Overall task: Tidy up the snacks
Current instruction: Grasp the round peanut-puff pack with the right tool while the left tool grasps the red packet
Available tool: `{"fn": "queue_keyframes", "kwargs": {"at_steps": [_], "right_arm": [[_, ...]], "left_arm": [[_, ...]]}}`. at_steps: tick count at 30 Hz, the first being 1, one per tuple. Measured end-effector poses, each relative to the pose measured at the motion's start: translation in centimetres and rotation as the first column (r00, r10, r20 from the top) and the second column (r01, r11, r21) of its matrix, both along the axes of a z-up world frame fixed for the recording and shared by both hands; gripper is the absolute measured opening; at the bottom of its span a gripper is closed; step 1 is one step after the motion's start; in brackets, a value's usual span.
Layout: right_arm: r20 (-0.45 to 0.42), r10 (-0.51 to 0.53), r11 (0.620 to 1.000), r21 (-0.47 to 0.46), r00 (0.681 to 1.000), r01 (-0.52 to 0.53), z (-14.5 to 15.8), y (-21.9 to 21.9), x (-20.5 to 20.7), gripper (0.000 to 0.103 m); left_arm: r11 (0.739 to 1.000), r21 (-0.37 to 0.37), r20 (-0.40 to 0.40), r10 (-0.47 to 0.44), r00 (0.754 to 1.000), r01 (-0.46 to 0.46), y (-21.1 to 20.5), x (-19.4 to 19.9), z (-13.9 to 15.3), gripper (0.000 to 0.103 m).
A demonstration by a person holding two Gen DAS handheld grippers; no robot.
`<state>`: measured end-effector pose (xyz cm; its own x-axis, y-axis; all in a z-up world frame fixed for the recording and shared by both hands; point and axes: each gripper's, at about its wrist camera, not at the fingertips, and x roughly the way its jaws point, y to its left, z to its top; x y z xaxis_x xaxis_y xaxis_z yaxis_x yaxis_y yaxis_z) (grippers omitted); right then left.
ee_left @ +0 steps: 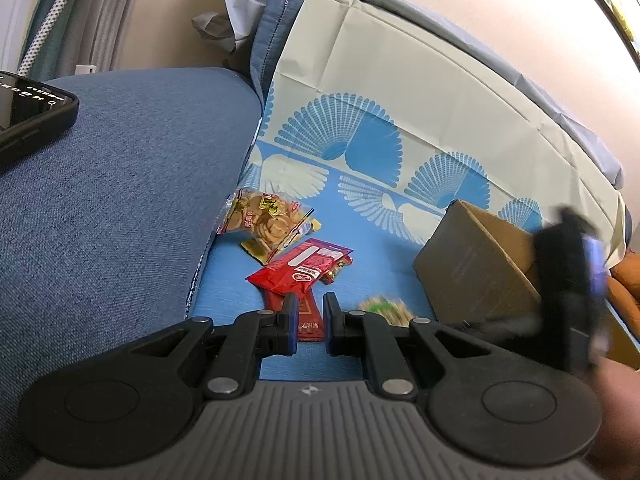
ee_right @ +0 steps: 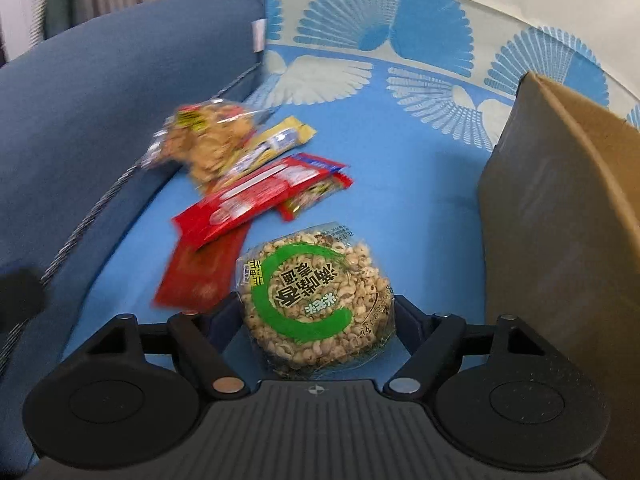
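Observation:
My right gripper (ee_right: 316, 316) is shut on a round puffed-rice cake pack with a green ring label (ee_right: 316, 300) and holds it above the blue cloth. The pack shows blurred in the left wrist view (ee_left: 384, 308), beside the right gripper's body (ee_left: 568, 288). My left gripper (ee_left: 311, 322) is nearly shut and empty, low over a red flat packet (ee_left: 304, 312). Beyond it lie a red wrapper pack (ee_left: 300, 268) and a clear bag of brown crackers (ee_left: 266, 216). The cardboard box (ee_right: 560, 248) stands to the right of the snacks.
A blue sofa cushion (ee_left: 120, 200) rises at the left, with a black phone (ee_left: 28, 108) on it. A yellow bar packet (ee_right: 276, 140) lies under the cracker bag (ee_right: 208, 140). A fan-patterned blue and white cloth (ee_left: 380, 80) covers the seat and back.

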<state>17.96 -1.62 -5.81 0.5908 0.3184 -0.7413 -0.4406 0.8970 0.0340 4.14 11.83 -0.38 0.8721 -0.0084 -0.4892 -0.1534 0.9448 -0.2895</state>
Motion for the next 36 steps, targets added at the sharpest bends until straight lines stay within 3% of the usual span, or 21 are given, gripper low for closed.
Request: {"fn": "queue_keyframes", "kwargs": {"at_steps": [8, 11, 13, 15, 17, 19, 21, 26, 27, 30, 36], "right_arm": [[-0.095, 0.112, 0.992, -0.043, 0.989, -0.117, 1.8, -2.0, -6.8, 0.080], [-0.072, 0.136, 0.990, -0.021, 0.988, -0.138, 1.3, -2.5, -8.4, 0.080], [-0.046, 0.133, 0.990, -0.050, 0.990, -0.135, 0.5, -2.4, -9.0, 0.080], [-0.077, 0.121, 0.991, -0.040, 0.990, -0.124, 0.0, -2.2, -8.5, 0.081], [-0.094, 0.124, 0.992, -0.018, 0.988, -0.126, -0.2, -2.2, -8.0, 0.081], [-0.092, 0.140, 0.989, -0.034, 0.986, -0.143, -0.4, -2.1, -8.1, 0.081], [-0.087, 0.158, 0.986, -0.046, 0.984, -0.162, -0.5, -2.2, -8.3, 0.081], [-0.102, 0.163, 0.985, -0.043, 0.981, -0.168, -0.7, -2.7, -7.9, 0.081], [-0.105, 0.160, 0.985, -0.042, 0.982, -0.165, -0.7, -2.9, -7.7, 0.081], [-0.107, 0.157, 0.986, -0.042, 0.982, -0.162, -0.8, -3.1, -7.6, 0.081], [-0.105, 0.150, 0.987, -0.046, 0.983, -0.155, -0.9, -2.9, -7.5, 0.081]], "left_arm": [[1.000, -0.013, -0.041, -0.016, 0.999, 0.015, -0.5, 1.7, -0.7, 0.016], [1.000, -0.011, -0.067, -0.008, 0.998, 0.007, -0.6, 2.9, -1.3, 0.021], [1.000, -0.011, -0.085, 0.003, 0.996, -0.004, -0.7, 4.0, -2.0, 0.034], [1.000, -0.001, -0.100, 0.024, 0.995, -0.024, -0.8, 5.2, -2.8, 0.046], [0.999, 0.003, -0.118, 0.034, 0.992, -0.034, -1.0, 6.5, -3.6, 0.052], [0.998, 0.025, -0.146, 0.059, 0.988, -0.056, -1.4, 7.7, -4.6, 0.069], [0.995, 0.059, -0.167, 0.093, 0.981, -0.084, -1.6, 8.6, -5.4, 0.079], [0.987, 0.124, -0.202, 0.124, 0.972, -0.101, -1.9, 10.0, -6.7, 0.079], [0.985, 0.145, -0.205, 0.124, 0.971, -0.095, -2.1, 10.1, -6.8, 0.076], [0.970, 0.225, -0.211, 0.135, 0.968, -0.087, -3.0, 10.1, -6.8, 0.056], [0.977, 0.187, -0.171, 0.139, 0.975, -0.106, -2.6, 8.5, -5.1, 0.050]]}}
